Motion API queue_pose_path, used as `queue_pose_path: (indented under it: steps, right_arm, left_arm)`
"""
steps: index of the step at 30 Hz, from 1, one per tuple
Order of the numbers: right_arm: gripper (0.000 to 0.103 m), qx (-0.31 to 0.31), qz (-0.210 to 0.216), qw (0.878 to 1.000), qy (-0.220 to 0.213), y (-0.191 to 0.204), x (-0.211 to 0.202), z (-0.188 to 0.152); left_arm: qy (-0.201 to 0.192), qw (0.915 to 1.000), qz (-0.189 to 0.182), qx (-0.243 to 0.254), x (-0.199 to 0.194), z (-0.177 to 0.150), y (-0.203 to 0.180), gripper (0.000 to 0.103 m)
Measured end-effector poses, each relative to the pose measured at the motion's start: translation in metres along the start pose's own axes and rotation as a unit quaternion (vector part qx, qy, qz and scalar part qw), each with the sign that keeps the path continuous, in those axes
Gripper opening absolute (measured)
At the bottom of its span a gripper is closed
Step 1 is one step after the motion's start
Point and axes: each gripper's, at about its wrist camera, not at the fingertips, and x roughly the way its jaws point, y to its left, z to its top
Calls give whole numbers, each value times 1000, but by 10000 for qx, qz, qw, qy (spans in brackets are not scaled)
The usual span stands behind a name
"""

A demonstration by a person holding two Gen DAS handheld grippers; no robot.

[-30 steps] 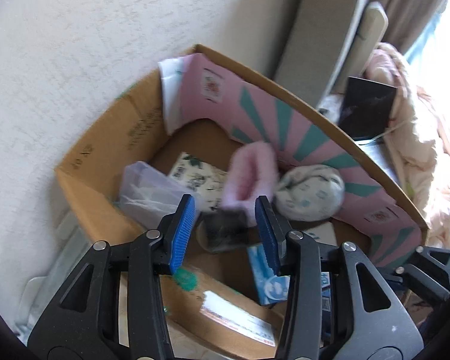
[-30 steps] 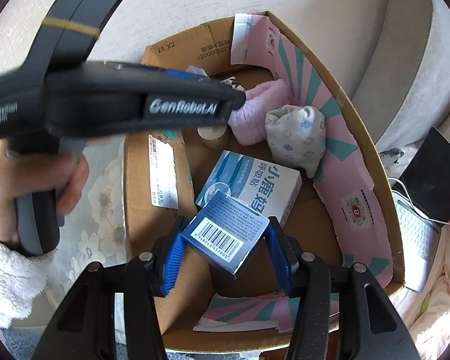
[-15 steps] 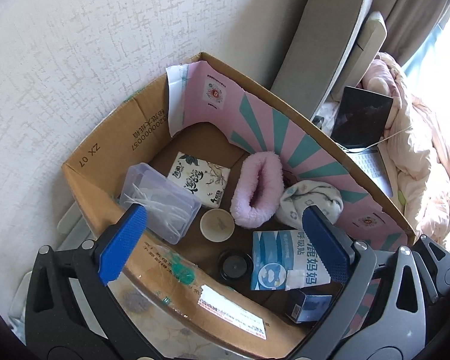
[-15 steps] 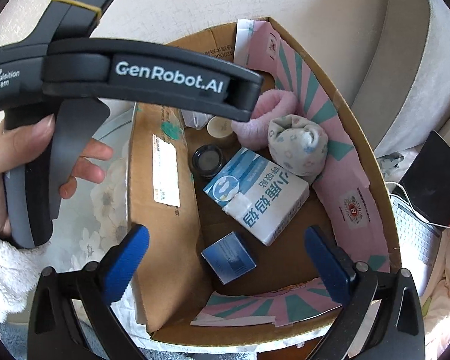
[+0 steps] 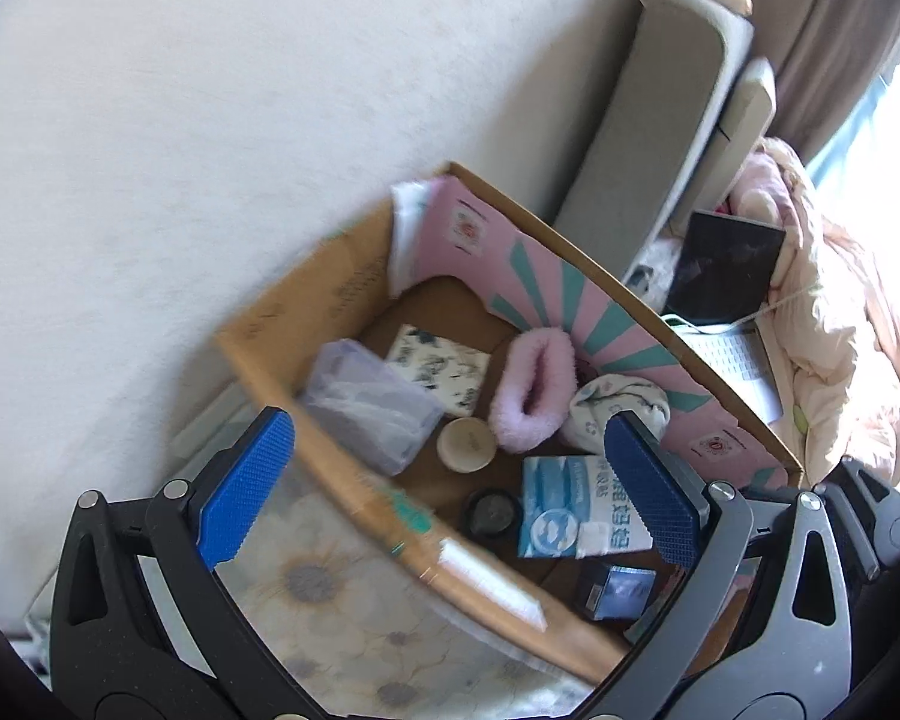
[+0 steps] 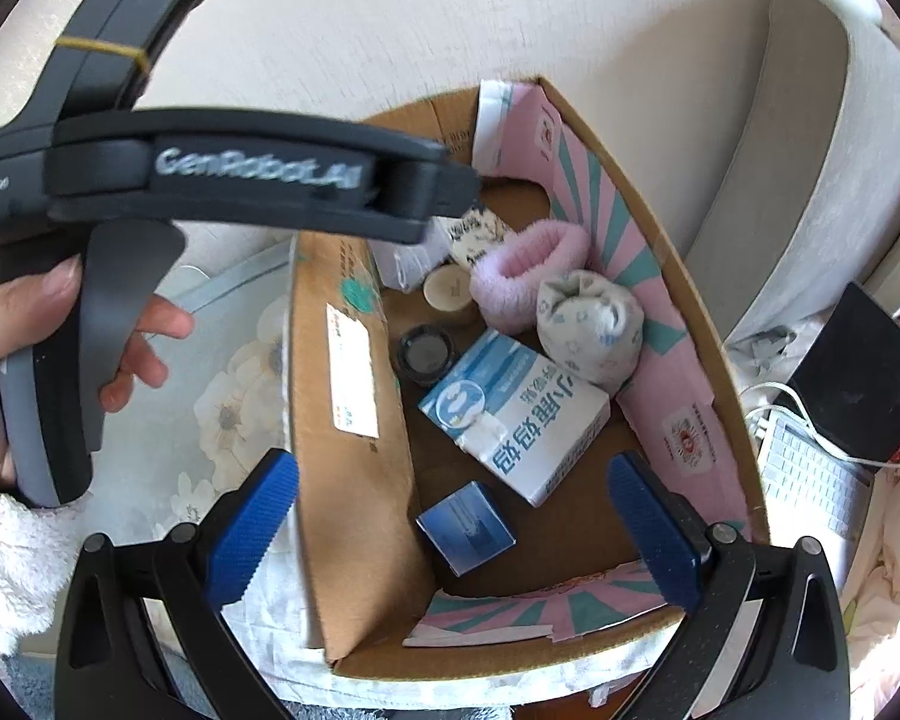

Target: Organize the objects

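Both grippers now stand with jaws spread wide and nothing between them. The left gripper [image 5: 444,483] and the right gripper [image 6: 453,507] hang above the open brown cardboard box [image 6: 354,540] lined with pink-and-teal striped paper.

Change over the last second:
1. One second ago the right gripper was clamped on the small dark-blue square carton [image 6: 467,527]. That carton now lies free on the box floor, near the front corner, just beside the white-and-blue rectangular carton with printed characters [image 6: 519,414].
2. One second ago the left gripper's jaws were nearly together around a small dark item, blurred at the time. The small black round jar [image 5: 492,511] now rests on the box floor, between the cream round lid [image 5: 467,444] and the white-and-blue carton.
3. Half a second ago both sets of jaws were already apart. Since then both views have drawn back, so the box appears smaller and farther off.

Judgement: two placements are complete. Also in the box lie the fuzzy pink slipper-shaped item [image 5: 533,399], the rolled patterned white cloth bundle [image 6: 591,321], the clear plastic container [image 5: 369,414] and the floral-printed flat packet [image 5: 441,363]. Whether further objects remain outside the box cannot be told.
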Motion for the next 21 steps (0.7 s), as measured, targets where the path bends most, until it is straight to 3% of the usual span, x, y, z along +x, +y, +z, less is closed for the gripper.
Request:
queue_pose_path:
  steps: [9,13,21]
  right_arm:
    - [103,-467,-67,9980,-409,39,-44,18]
    - [103,-560,23,9970,-538,55,-56,28]
    - [103,-1076,54,9909,-808,107,-75,29]
  left_arm:
    - [-634,9919,553,-955,-106,-49,59,103]
    - [-885,9813,969,-1405,-157,-92,86,103]
    - [-1125,9582,1565,-2114,-217,-178,111,103]
